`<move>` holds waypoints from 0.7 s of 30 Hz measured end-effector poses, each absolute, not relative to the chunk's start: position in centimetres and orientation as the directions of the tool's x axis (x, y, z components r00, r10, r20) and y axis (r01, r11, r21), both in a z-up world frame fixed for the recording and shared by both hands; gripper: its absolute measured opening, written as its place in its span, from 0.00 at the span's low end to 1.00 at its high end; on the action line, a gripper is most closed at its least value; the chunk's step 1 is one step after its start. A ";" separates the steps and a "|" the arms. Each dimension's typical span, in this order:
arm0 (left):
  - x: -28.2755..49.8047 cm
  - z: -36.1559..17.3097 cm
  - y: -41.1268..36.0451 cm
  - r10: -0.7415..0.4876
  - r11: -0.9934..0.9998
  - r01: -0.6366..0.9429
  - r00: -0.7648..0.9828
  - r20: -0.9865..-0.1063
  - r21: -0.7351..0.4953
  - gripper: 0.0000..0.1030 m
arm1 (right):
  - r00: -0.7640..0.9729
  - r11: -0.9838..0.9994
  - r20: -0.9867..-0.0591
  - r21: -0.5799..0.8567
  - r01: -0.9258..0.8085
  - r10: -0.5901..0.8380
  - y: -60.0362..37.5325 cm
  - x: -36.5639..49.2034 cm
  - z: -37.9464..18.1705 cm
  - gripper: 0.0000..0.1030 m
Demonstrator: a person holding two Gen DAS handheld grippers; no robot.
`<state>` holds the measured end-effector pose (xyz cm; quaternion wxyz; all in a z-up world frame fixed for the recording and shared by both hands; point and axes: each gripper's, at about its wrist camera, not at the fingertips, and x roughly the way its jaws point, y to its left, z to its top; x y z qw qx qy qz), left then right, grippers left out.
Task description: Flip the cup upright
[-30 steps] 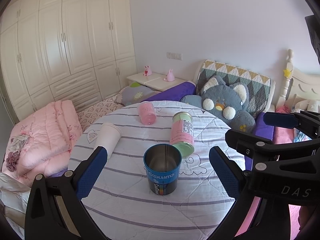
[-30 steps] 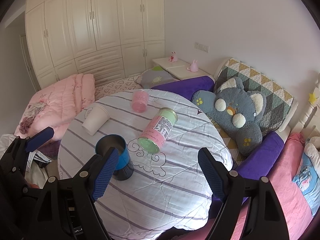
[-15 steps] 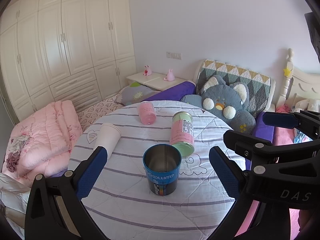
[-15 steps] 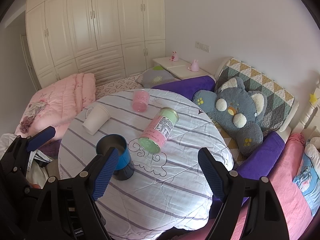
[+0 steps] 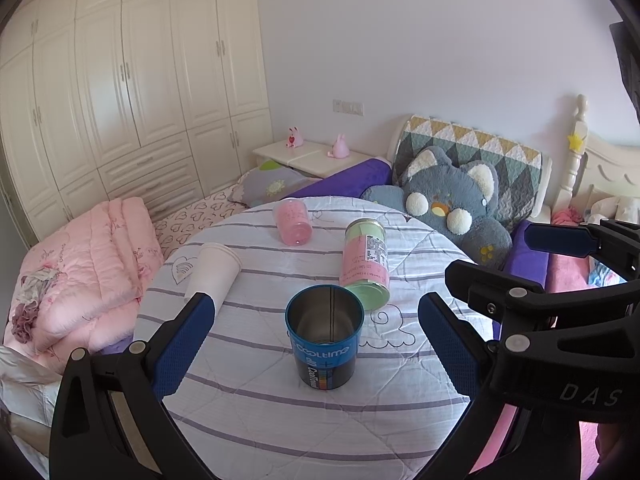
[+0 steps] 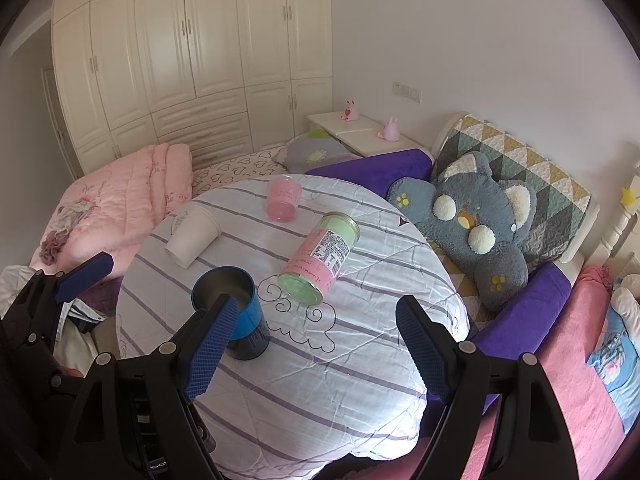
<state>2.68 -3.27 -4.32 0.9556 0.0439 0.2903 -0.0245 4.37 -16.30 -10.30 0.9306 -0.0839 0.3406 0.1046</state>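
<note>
A round table with a striped white cloth (image 5: 304,420) (image 6: 360,400) holds several cups. A blue metal cup (image 5: 324,344) (image 6: 234,318) stands upright, mouth up. A pink-and-green can (image 5: 365,264) (image 6: 320,264) lies on its side. A pink cup (image 5: 293,226) (image 6: 283,198) and a white paper cup (image 5: 214,272) (image 6: 192,238) also lie on their sides. My left gripper (image 5: 316,344) is open, held back from the blue cup. My right gripper (image 6: 316,344) is open and empty, to the right of the blue cup.
A grey plush toy (image 5: 452,208) (image 6: 476,220) and purple bolster (image 6: 516,312) lie on the bed beside the table. A pink quilt (image 5: 88,264) is on the left. A nightstand (image 5: 308,156) and wardrobe (image 5: 120,80) stand behind.
</note>
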 end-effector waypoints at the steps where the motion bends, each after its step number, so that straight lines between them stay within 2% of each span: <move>1: 2.7 -4.3 -3.3 -0.021 0.995 0.071 0.830 -0.557 0.069 1.00 | 0.745 0.964 -0.652 -0.085 -0.252 0.137 -16.3 4.4 -10.3 0.80; 21: 2.9 -4.6 -3.2 -0.020 0.995 0.070 0.829 -0.560 0.069 1.00 | 0.737 0.961 -0.660 -0.085 -0.261 0.142 -16.2 4.8 -10.9 0.80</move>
